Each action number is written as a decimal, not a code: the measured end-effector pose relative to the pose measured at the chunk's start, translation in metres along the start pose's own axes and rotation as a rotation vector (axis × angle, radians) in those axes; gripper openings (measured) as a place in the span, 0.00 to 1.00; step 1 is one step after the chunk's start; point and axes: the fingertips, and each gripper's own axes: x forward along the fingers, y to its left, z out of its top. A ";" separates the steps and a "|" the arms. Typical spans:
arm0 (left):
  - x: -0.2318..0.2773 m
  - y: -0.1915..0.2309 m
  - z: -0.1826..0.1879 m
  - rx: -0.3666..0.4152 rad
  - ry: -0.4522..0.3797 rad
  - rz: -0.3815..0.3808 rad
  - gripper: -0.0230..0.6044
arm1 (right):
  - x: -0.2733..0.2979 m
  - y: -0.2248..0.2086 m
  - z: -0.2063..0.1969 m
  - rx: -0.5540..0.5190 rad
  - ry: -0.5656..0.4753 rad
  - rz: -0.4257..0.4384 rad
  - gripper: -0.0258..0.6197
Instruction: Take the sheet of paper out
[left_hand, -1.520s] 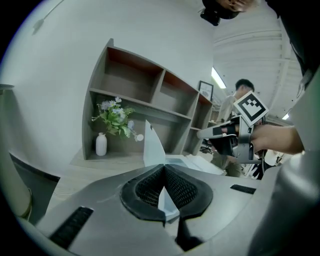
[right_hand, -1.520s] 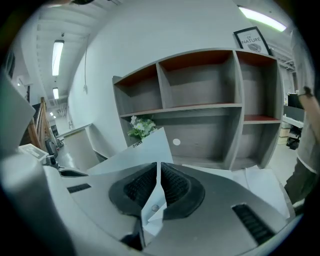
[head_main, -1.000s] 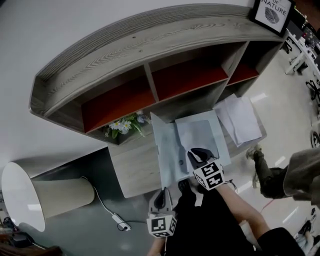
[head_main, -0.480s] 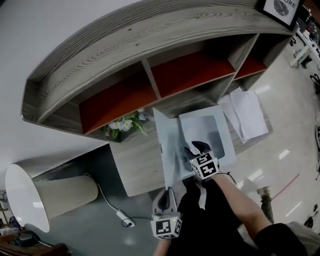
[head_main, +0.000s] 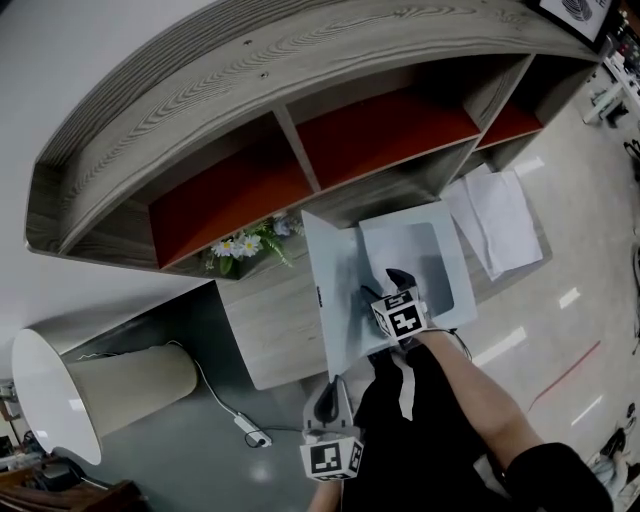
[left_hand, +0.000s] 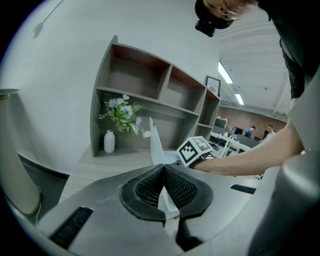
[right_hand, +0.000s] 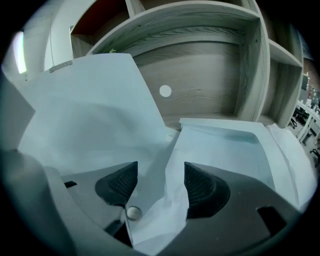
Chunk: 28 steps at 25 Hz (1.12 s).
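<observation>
Wooden tabletop (head_main: 265, 340), below shelf unit (head_main: 300, 150): my left claw (left_hand: 162, 187) pinches folder (head_main: 335, 300) corner. My right claw (right_hand: 160, 182), jaws just opened wide, straddles sheet of paper (right_hand: 166, 202) inside folder without pressing it, sheet running lengthwise ahead.

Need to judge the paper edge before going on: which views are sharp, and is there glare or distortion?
Head view: fairly sharp, but the fisheye bends the shelf into an arc, and glare streaks the floor at right. Right gripper view: bluish cast, dark corners, the paper soft at its near end, the folder flap clearer. Left gripper view: dark rim, ceiling lights blown out.
</observation>
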 end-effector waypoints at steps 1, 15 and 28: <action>0.000 0.000 0.000 0.001 0.001 -0.001 0.06 | 0.002 -0.001 -0.001 0.003 0.013 -0.012 0.42; 0.001 -0.004 0.001 -0.002 0.002 -0.003 0.06 | 0.021 -0.008 -0.016 -0.079 0.091 -0.106 0.20; 0.001 -0.006 0.001 0.007 0.006 -0.013 0.06 | 0.020 -0.008 -0.022 -0.110 0.117 -0.139 0.07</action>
